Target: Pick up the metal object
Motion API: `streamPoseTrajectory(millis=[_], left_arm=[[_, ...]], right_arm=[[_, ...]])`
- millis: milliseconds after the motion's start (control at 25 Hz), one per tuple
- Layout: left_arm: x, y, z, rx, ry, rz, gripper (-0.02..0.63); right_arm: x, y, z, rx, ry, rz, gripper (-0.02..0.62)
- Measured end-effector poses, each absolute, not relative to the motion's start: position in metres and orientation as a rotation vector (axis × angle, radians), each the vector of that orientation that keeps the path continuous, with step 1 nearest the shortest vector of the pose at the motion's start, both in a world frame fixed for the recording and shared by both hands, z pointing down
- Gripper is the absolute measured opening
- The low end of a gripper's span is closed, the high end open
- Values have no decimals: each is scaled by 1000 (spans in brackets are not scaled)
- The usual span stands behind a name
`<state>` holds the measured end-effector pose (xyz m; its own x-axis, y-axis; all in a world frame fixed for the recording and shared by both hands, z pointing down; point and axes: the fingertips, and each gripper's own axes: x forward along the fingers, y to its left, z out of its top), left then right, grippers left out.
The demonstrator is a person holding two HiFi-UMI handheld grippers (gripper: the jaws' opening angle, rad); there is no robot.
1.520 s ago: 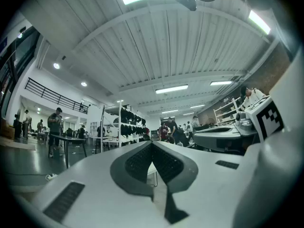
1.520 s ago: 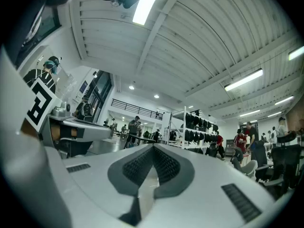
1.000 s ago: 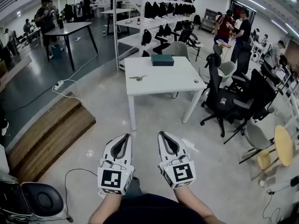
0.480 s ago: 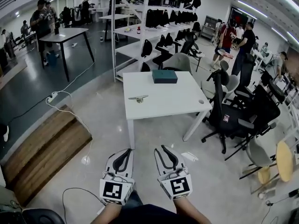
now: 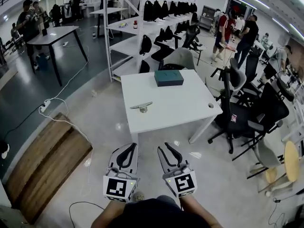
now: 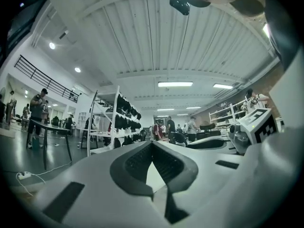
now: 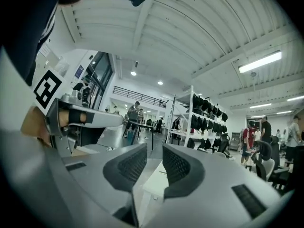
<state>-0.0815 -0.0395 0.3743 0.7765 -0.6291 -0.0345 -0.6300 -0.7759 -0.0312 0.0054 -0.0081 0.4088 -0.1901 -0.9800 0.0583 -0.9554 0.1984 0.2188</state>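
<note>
Ahead of me stands a white desk [image 5: 183, 109] with a dark teal box [image 5: 168, 78] near its far edge. Black office chairs [image 5: 247, 112] crowd its right side. A white shelf rack [image 5: 135, 30] holding black bags rises behind it, and wooden steps [image 5: 42, 163] lie to my left.

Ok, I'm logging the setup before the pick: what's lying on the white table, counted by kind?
metal object: 1
dark teal box: 1
small dark round spot, too small to identify: 1
Total: 3

A big open lab hall: white table [image 5: 180, 103], tall shelving rack [image 5: 127, 44], office chairs [image 5: 249, 113], people [image 5: 248, 32] standing about.
</note>
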Motion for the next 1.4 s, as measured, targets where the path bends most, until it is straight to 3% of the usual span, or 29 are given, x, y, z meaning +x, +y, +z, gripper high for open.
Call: streamPoseTrajectory(millis=[760, 1400], left_arm=[[-9, -213, 410, -2905, 1167, -17, 23], [44, -333, 436, -2751, 1540, -21, 23]], right_arm=[[78, -222, 483, 1593, -2283, -160, 94], [117, -355, 624, 864, -2211, -287, 94]])
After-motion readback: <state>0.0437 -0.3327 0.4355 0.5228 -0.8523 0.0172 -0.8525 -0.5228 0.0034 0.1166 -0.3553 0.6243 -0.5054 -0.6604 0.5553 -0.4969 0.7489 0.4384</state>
